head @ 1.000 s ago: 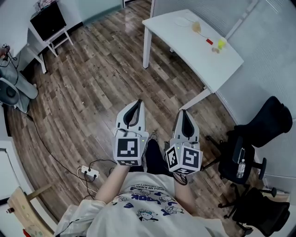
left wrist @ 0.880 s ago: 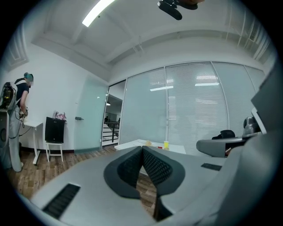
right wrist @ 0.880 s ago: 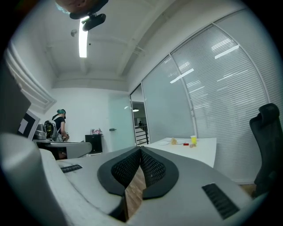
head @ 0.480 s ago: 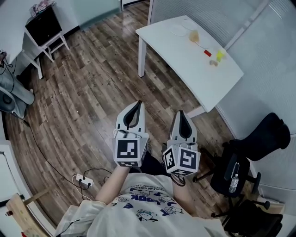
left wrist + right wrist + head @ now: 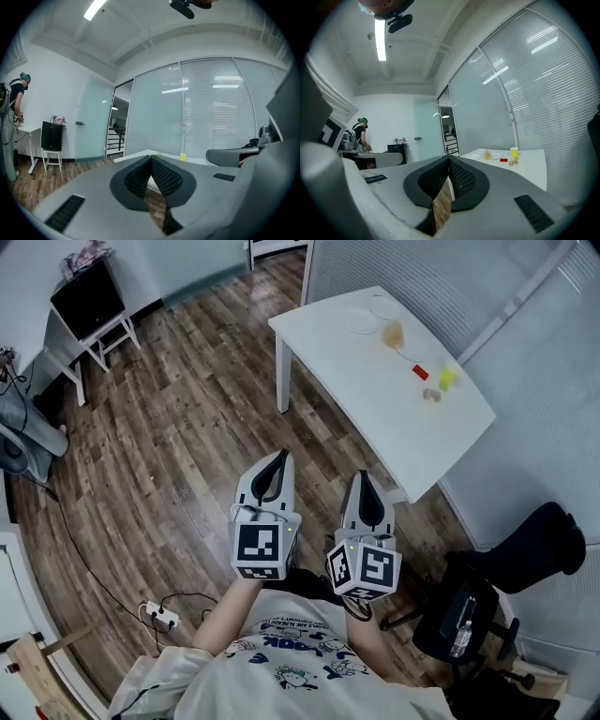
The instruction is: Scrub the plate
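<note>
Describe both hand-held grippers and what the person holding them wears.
The left hand-held gripper and right hand-held gripper are matching light-grey plastic shells tapering to a point, with black textured pads inside. Each carries a white cube with black square markers at the rear. Clothing: a white T-shirt with blue print.

The left claw (image 5: 278, 456) and right claw (image 5: 365, 474) are tapered shells of pale grey plastic, each narrowing to a dark-lined tip. At the 6 o'clock end of each sits a white cube with black square markers: the left marker cube (image 5: 260, 546) and the right marker cube (image 5: 365, 570). A small green light (image 5: 352, 542) glows at the right cube's 11 o'clock corner. In the gripper views the shells are smooth grey with dark slotted vents (image 5: 533, 212), and the pads (image 5: 165, 177) are black with a fine diamond mesh. At 6 o'clock in the head view the person wears a white T-shirt (image 5: 300, 667) printed with blue lettering and cartoon figures. Its pale sleeve (image 5: 150, 688) is creased at 7 o'clock.
</note>
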